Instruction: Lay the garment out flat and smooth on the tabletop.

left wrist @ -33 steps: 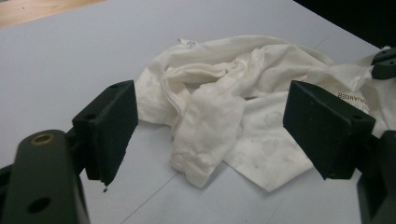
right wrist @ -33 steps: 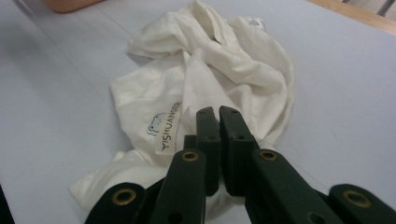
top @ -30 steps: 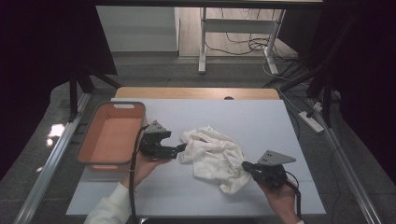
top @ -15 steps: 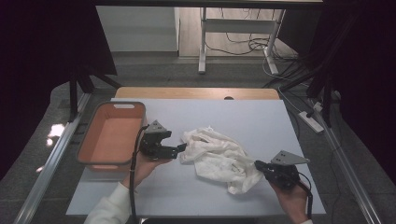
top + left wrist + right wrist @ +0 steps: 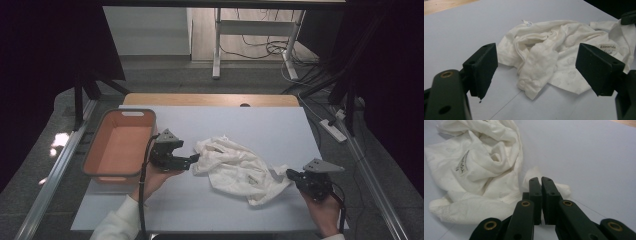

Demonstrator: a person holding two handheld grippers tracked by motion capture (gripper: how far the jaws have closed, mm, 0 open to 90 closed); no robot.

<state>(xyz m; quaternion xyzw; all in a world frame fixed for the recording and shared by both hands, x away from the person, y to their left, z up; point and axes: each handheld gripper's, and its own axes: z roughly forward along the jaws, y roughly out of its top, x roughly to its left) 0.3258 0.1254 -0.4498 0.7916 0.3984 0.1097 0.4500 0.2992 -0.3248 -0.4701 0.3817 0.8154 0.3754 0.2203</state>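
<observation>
White cloth [image 5: 237, 167] between grippers; left gripper [image 5: 536, 72] spread at its edge, right gripper [image 5: 541, 182] pinching corner.

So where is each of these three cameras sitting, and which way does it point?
High view: above the person's side, looking forward and down on the table; both forearms and hands show.
Left gripper view: rides the left gripper, looking between open jaws at the white cloth.
Right gripper view: rides the right gripper, jaws closed on a cloth corner.
All three share the cloth; its label appears in both gripper views.
</observation>
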